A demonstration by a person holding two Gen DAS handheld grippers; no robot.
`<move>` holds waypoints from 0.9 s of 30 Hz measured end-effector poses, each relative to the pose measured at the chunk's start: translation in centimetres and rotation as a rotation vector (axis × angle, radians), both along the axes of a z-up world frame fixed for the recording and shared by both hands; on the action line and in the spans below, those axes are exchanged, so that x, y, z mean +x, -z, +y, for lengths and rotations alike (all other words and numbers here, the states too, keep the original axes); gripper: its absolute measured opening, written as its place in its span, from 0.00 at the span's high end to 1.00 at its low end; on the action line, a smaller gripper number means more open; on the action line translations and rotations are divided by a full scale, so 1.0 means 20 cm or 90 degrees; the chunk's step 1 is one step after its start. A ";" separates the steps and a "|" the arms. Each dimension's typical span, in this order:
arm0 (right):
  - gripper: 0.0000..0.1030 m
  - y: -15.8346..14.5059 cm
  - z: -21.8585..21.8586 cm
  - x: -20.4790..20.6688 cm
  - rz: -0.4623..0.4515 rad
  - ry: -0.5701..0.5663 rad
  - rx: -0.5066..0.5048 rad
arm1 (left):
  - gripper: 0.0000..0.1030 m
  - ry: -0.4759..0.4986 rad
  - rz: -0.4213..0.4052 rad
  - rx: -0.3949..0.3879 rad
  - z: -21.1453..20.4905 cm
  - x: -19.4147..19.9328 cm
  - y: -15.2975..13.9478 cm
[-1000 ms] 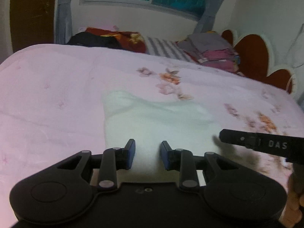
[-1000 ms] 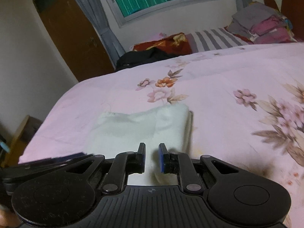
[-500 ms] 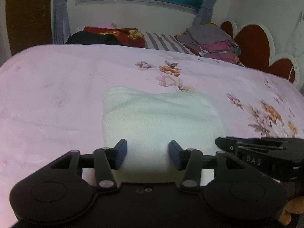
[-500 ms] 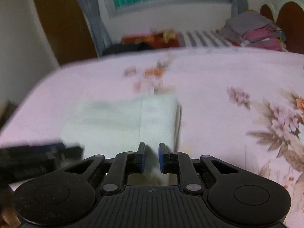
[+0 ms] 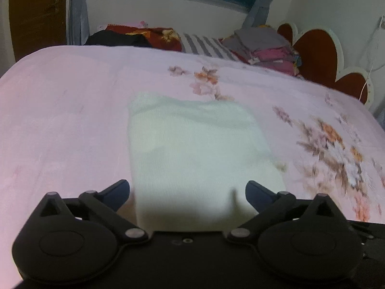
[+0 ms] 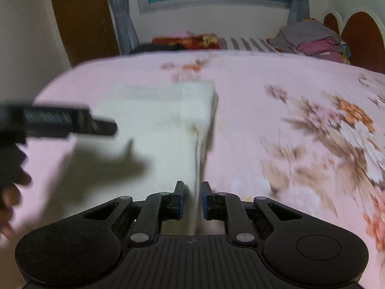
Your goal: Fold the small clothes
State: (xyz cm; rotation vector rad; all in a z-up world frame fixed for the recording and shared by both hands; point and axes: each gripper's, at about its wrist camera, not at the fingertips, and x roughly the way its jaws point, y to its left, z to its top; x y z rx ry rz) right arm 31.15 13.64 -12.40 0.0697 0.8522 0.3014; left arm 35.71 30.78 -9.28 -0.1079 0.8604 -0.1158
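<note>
The folded white cloth (image 5: pixel 197 154) lies flat on the pink bed (image 5: pixel 60 120). Left tongs (image 5: pixel 187 193) are opening wide, gripping nothing. Only the right view shows the right tongs (image 6: pixel 192 198) nearly closed, pinching the cloth's right edge, with a hand (image 6: pixel 9 192) at the frame's left.

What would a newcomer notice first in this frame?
The pale folded cloth in the middle of the pink floral bedspread. The left gripper is opening over its near edge, touching nothing; the right gripper looks nearly shut at the cloth's right edge.
</note>
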 end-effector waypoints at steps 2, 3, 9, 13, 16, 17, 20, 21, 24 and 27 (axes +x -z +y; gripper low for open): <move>0.86 0.05 0.00 -0.03 0.007 -0.002 -0.015 | 0.01 -0.009 0.019 0.013 -0.02 -0.04 0.02; 0.81 0.08 0.00 -0.05 0.003 -0.005 -0.020 | 0.01 -0.018 0.033 0.025 -0.03 -0.05 0.03; 0.53 0.08 -0.08 -0.03 0.012 0.021 -0.011 | 0.01 -0.062 0.045 0.101 -0.07 -0.19 0.03; 0.43 -0.05 -0.16 -0.13 -0.026 0.044 0.019 | 0.01 -0.094 0.000 0.109 -0.08 -0.40 -0.09; 0.25 -0.15 -0.22 -0.27 -0.043 0.018 0.049 | 0.01 -0.108 -0.032 0.105 -0.10 -0.61 -0.22; 0.25 -0.19 -0.24 -0.33 -0.053 0.006 0.049 | 0.01 -0.114 -0.044 0.106 -0.11 -0.68 -0.26; 0.25 -0.31 -0.29 -0.52 -0.078 -0.029 0.049 | 0.00 -0.130 -0.071 0.112 -0.17 -0.92 -0.37; 0.25 -0.35 -0.30 -0.60 -0.085 -0.035 0.052 | 0.00 -0.131 -0.076 0.115 -0.19 -1.00 -0.41; 0.19 -0.48 -0.38 -0.81 -0.096 -0.041 0.064 | 0.00 -0.148 -0.100 0.136 -0.27 -1.25 -0.52; 0.06 -0.62 -0.45 -1.03 -0.133 -0.037 0.064 | 0.00 -0.178 -0.116 0.157 -0.32 -1.44 -0.61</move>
